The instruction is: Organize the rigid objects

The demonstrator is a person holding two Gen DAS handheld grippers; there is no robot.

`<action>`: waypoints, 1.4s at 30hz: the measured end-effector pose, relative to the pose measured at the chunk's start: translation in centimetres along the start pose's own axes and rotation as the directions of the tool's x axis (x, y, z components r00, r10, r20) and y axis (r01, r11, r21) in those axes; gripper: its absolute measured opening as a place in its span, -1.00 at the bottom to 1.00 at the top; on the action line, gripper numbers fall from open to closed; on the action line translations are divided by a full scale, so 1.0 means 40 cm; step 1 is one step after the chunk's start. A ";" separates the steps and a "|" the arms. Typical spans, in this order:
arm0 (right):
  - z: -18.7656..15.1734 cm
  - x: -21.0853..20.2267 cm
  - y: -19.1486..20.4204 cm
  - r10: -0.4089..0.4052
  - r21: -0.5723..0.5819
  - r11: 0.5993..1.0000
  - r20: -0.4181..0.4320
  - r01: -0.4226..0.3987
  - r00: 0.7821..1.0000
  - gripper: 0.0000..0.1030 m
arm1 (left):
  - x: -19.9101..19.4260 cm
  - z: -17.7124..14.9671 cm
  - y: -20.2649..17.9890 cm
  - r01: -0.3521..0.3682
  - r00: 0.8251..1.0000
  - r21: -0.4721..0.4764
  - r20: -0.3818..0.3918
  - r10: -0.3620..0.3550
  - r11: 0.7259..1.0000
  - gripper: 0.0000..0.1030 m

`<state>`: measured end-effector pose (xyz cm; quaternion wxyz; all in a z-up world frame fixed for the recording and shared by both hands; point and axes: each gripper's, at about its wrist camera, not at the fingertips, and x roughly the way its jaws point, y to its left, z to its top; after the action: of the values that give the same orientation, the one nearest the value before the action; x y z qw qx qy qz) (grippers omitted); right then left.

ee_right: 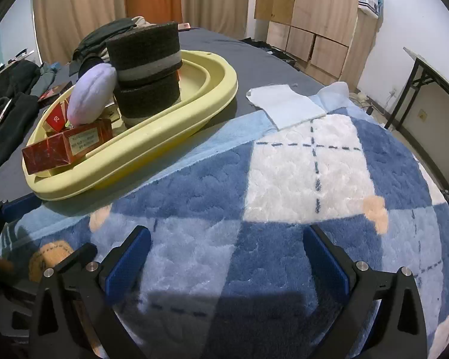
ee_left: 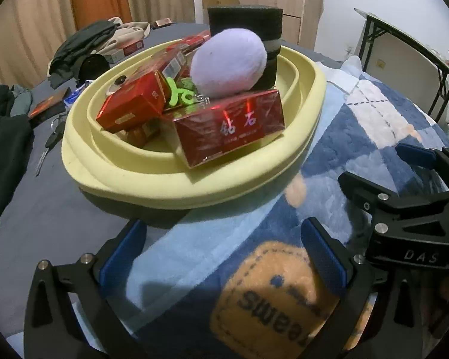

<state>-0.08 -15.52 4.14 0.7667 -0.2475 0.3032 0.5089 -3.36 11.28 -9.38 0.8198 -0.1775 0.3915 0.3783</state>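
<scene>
Hovering both claws, left claw (ee_left: 223, 257) and right claw (ee_right: 226, 264), wide and empty over blanket (ee_right: 299, 179); yellow tub (ee_left: 194, 188) mid-frame looking full, red packs (ee_left: 49, 104) at left edge remaining.

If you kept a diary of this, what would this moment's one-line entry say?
left gripper: open, empty, over blanket | right gripper: open, empty | yellow basin: holds red boxes, lilac plush, dark rolls

A blue-and-white checked fleece blanket (ee_right: 284, 179) covers the bed's near end. Dark clothes (ee_left: 3, 131) are heaped along its left edge. A wooden wardrobe (ee_right: 320, 15) and folding table (ee_right: 434, 77) stand beyond.
</scene>
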 end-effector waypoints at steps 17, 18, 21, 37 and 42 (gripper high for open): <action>0.003 0.001 0.001 -0.006 -0.004 1.000 -0.004 0.006 1.000 1.00 | 0.005 0.003 0.001 0.010 1.000 -0.005 -0.004 -0.010 1.000 1.00; 0.003 0.002 0.001 -0.006 -0.004 1.000 -0.004 0.006 1.000 1.00 | 0.005 0.003 0.001 0.010 1.000 -0.005 -0.004 -0.010 1.000 1.00; 0.002 0.002 0.001 -0.006 -0.004 1.000 -0.004 0.006 1.000 1.00 | 0.005 0.003 0.001 0.010 1.000 -0.004 -0.004 -0.010 1.000 1.00; 0.003 0.003 -0.001 -0.007 -0.004 1.000 -0.004 0.007 1.000 1.00 | 0.007 0.006 -0.002 0.011 1.000 -0.005 -0.005 -0.011 1.000 1.00; 0.003 0.004 -0.002 -0.006 -0.004 1.000 -0.004 0.006 1.000 1.00 | 0.006 0.005 0.000 0.011 1.000 -0.005 -0.005 -0.011 1.000 1.00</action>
<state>0.05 -15.37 4.12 0.7672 -0.2511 0.3030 0.5066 -3.14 11.51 -9.44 0.8203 -0.1825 0.3918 0.3745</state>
